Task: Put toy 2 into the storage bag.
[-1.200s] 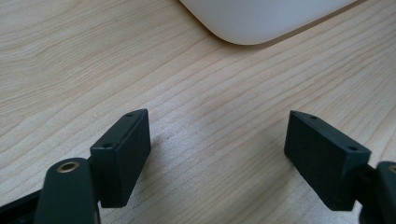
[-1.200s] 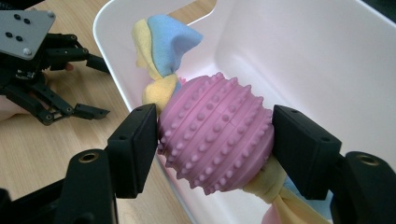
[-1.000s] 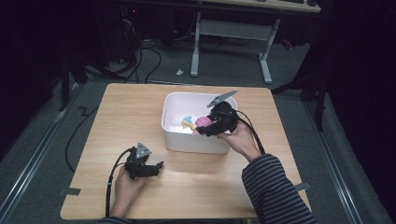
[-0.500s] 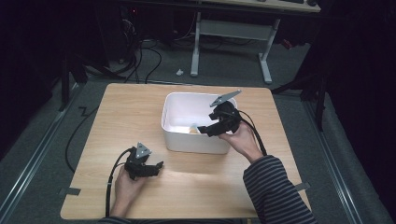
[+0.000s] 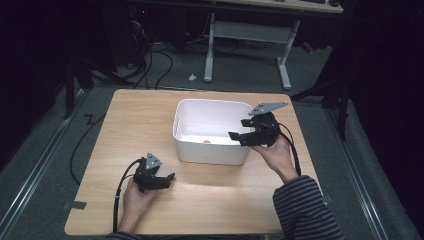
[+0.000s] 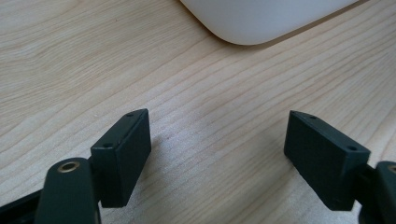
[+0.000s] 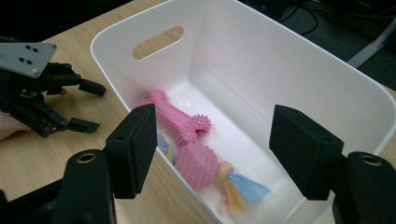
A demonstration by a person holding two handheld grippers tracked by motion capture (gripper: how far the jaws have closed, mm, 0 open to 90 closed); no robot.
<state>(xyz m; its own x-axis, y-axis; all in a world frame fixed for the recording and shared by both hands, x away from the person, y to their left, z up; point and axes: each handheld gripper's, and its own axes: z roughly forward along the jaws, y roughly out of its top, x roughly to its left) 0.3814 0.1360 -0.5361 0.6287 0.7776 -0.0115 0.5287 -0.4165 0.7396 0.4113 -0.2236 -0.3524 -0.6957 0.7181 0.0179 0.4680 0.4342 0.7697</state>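
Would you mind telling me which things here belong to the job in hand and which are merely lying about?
Part of the job:
- white bin
- pink spiked bone toy inside it
- pink spiked ball with pastel cloth strips inside it
- right gripper, open at the bin's rim
- left gripper, open, low over the table

Lying about:
- wooden table
- floor cables
- desk frame behind
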